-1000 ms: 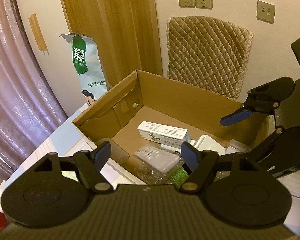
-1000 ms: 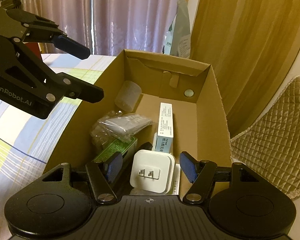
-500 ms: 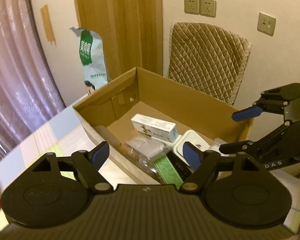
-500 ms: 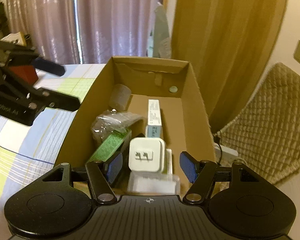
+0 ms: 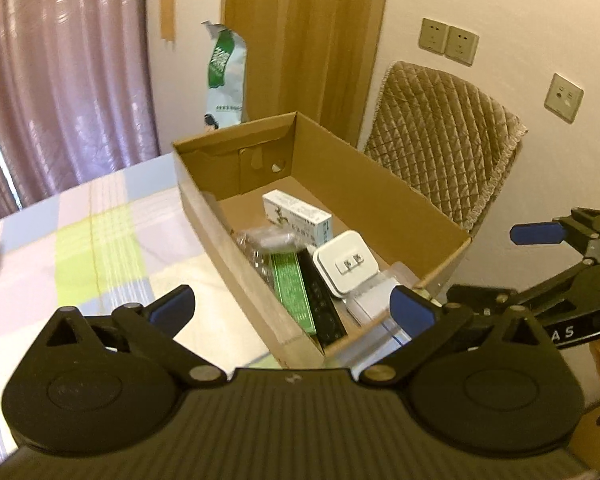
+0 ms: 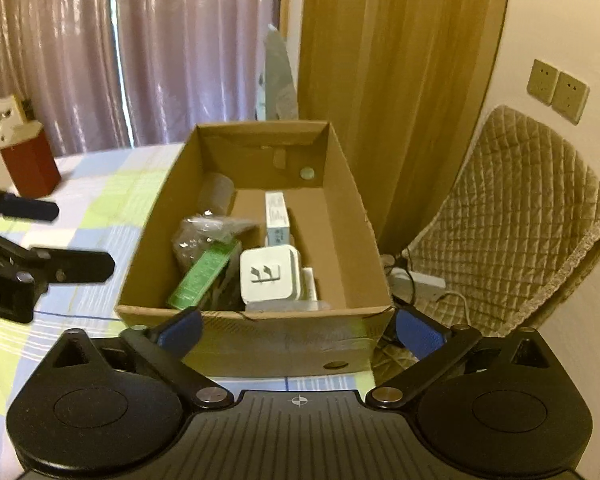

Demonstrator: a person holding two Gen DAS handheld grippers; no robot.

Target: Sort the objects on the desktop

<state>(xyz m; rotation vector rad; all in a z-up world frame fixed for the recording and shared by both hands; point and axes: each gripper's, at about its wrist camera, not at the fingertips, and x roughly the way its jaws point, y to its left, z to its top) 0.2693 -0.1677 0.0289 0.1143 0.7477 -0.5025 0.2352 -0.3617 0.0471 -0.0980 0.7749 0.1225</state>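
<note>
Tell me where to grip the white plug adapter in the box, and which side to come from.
Grip the white plug adapter across its two flat side faces, coming down from above. It sits on top of the other items with its prong face up, and the green box crowds its left, so keep the right gripper narrow. The cardboard box is open-topped.

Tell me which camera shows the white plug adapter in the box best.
Right wrist: the white plug adapter faces the lens, prongs clear, centred in the cardboard box. Left wrist shows it smaller, from an angle.

Mauve curtains [image 6: 180, 48], quilted chair cover [image 5: 440, 140], wall sockets [image 5: 448, 40], red box [image 6: 30, 162], checked tablecloth [image 5: 100, 240]
</note>
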